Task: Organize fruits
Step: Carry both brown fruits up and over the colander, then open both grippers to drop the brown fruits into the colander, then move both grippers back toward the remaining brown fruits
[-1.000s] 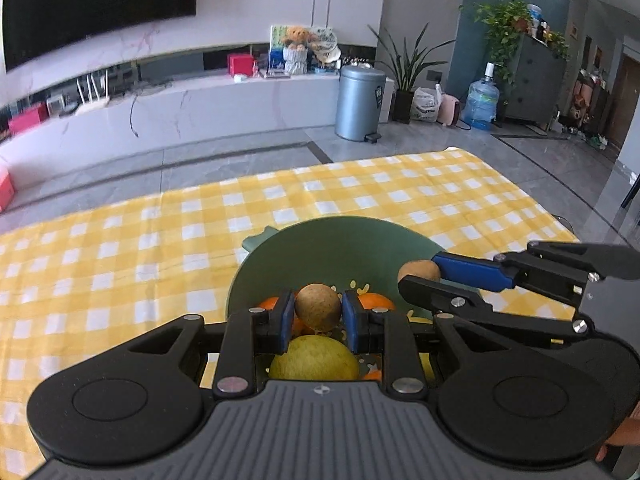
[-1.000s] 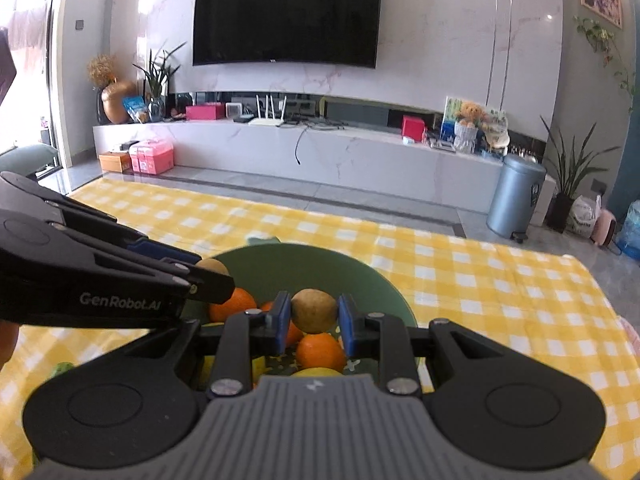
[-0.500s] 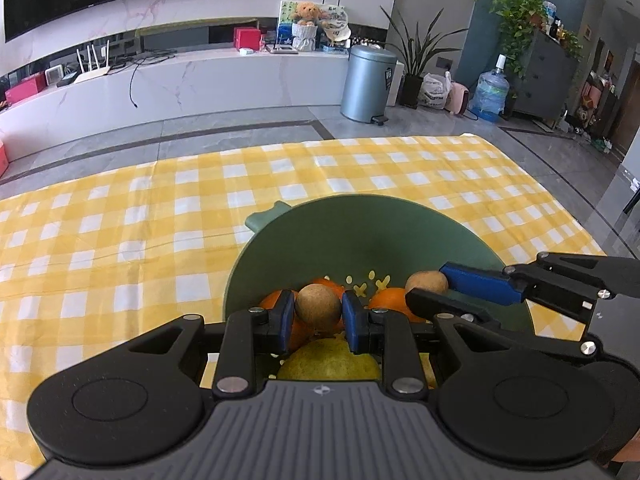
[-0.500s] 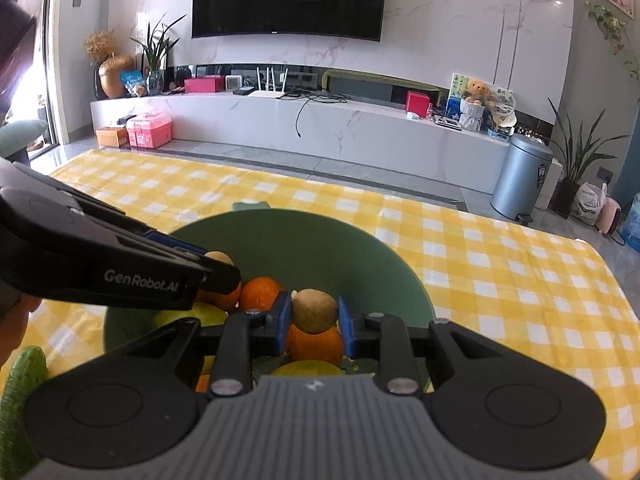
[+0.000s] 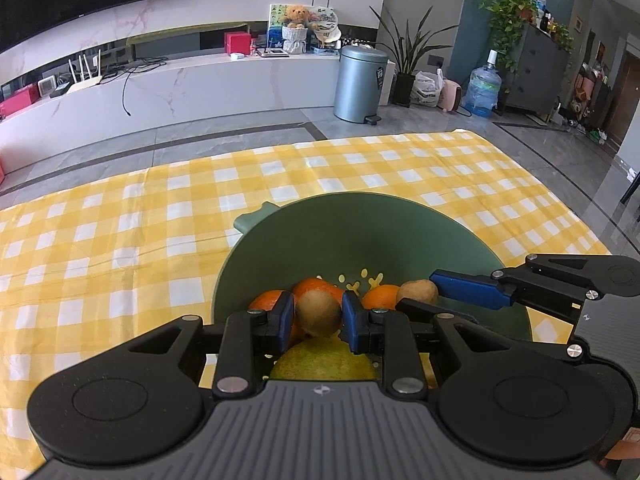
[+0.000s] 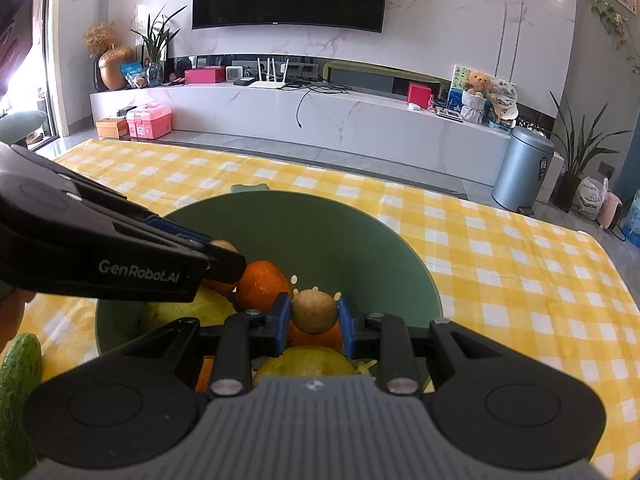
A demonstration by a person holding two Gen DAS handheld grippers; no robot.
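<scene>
both claws have sunk into the green bowl (image 5: 400,232), each gripping a partly hidden brown fruit.

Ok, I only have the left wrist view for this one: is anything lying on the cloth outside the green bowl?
Observer: Yes. The right wrist view shows a cucumber on the checked cloth, just outside the green bowl.
Operator: Do both pads of the right gripper press its fruit? I only see it side-on.
Observer: Yes. The right gripper is shut on a small brown fruit, with a pad on each side, above the bowl.
Operator: I count one yellow fruit in the bowl.
Observer: There are two. A second yellow fruit lies below the right gripper, apart from the first yellow fruit below the left gripper.
</scene>
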